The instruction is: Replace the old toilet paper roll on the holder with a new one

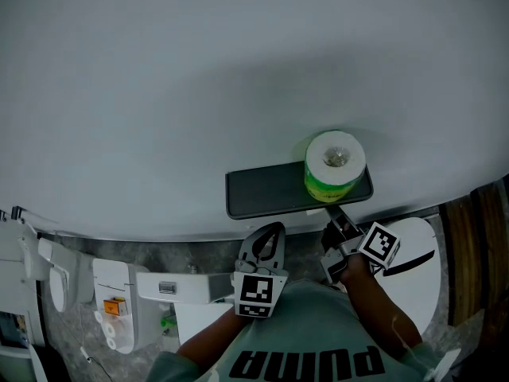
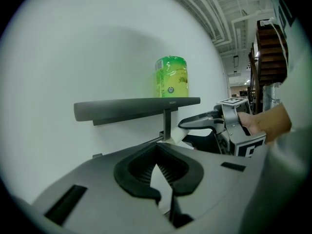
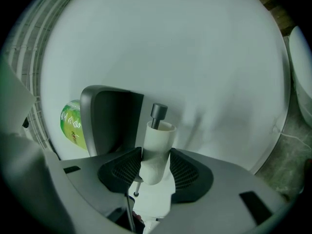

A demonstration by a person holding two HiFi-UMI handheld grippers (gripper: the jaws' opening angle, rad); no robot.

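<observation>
The right gripper (image 3: 156,162) had its jaws clenched on the core (image 3: 158,143), whose long axis ran straight ahead along the rod (image 3: 158,112). The left gripper (image 2: 157,152), jaws closed and empty, sat farther off.

Matt shelf (image 1: 262,191), smooth tube (image 3: 158,150), glossy-wrapped roll (image 1: 335,159)

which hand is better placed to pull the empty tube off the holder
Right: the right claw is closed on the empty white cardboard tube on the dark metal rod; the left claw is empty, off to the side.
</observation>
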